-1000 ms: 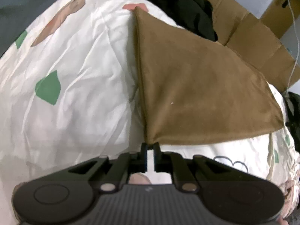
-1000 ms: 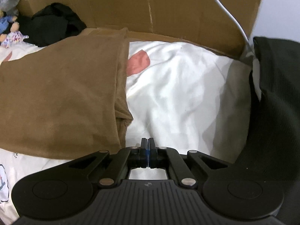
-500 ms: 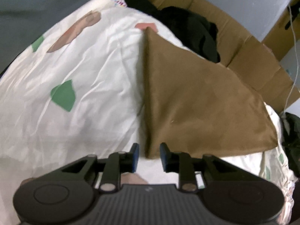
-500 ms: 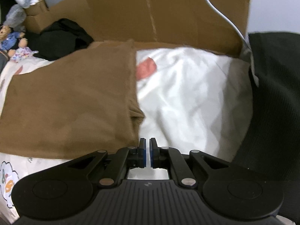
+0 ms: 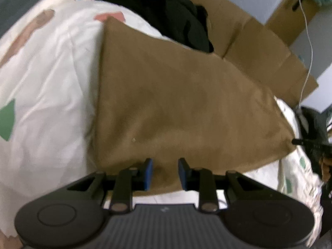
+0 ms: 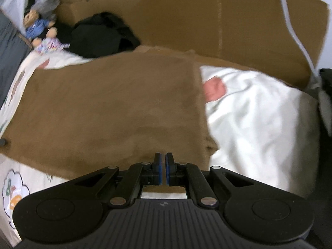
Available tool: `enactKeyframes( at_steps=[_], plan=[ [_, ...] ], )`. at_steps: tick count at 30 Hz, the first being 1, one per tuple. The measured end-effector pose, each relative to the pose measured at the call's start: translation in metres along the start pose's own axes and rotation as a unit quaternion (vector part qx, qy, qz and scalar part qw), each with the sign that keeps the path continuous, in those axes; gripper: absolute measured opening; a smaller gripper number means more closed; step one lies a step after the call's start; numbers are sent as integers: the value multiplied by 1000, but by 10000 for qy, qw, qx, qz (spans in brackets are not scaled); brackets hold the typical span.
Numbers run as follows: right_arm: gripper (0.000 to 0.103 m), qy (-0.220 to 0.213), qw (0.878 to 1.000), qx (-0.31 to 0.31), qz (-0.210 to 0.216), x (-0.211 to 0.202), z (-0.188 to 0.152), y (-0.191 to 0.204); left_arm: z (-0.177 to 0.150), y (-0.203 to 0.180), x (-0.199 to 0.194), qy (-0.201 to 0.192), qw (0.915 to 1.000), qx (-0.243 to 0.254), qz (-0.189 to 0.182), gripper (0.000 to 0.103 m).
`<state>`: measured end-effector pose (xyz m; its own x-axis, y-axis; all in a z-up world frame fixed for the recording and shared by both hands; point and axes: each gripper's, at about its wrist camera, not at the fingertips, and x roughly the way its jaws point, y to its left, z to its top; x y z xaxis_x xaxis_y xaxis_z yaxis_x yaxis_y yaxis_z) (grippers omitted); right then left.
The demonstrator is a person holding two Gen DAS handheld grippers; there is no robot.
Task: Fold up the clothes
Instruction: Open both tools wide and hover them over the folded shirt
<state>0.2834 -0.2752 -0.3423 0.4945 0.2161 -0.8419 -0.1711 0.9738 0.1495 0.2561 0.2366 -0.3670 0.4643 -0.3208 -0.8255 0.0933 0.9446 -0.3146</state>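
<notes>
Folded brown garment (image 5: 186,108) lying flat on a white patterned bedsheet (image 5: 47,95), seen from both wrist cameras.

The garment lies as a smooth rectangle across the middle of the bed, its far edge close to the cardboard (image 6: 207,18) that stands along the bed's far side. The left gripper (image 5: 165,173) hovers over the garment's near edge with its jaws parted and nothing pressed between the blue pads; brown cloth shows through the gap. The right gripper (image 6: 163,170) is over the near edge, close to the garment's right-hand corner, with its jaws closed to a thin slit and no cloth seen between them. A heap of black clothing (image 6: 101,35) lies by the bed's far left corner, with two small dolls (image 6: 41,31) beside it. A white cable (image 6: 294,35) hangs down across the cardboard at the right.
</notes>
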Motion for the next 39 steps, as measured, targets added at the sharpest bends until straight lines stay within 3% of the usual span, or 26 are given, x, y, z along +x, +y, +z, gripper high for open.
enactKeyframes(
  at_steps=[3,7,11,13,17,19,20,24,27,34,39],
  plan=[
    [4,181,9997,-104,-125,12,-8,0,-7,9,5,32,10000,-58,34,25],
    [5,274,9992,-73,-287,19,-15,-10,-12,29,-1,-42,9974,-691,-224,25],
    [6,360,9983,-65,-450,15,-14,-11,-14,34,-11,-47,9980,-618,-101,26],
    [12,442,9973,-92,-580,12,-14,-10,-17,36,-20,-41,9976,-694,-46,30],
    [46,498,9969,224,-560,-9,-11,-8,-17,35,-35,-14,9968,-789,132,37],
    [50,441,9967,360,-572,-20,-7,-4,-13,24,-49,-42,9978,-557,355,56],
    [51,406,9966,429,-573,-26,-4,-2,-11,20,-55,-81,9980,-471,406,60],
    [61,152,9965,600,-564,-61,11,15,-5,13,-91,-337,9983,-449,143,65],
    [76,0,9967,577,-571,-84,20,27,-5,11,-109,-395,9975,-586,96,73],
    [87,-395,9947,722,-609,-136,48,46,-2,10,-146,-367,9908,-1282,238,79],
    [90,-484,9943,710,-636,-164,60,57,-2,5,-174,-362,9876,-1490,339,81]
  ],
)
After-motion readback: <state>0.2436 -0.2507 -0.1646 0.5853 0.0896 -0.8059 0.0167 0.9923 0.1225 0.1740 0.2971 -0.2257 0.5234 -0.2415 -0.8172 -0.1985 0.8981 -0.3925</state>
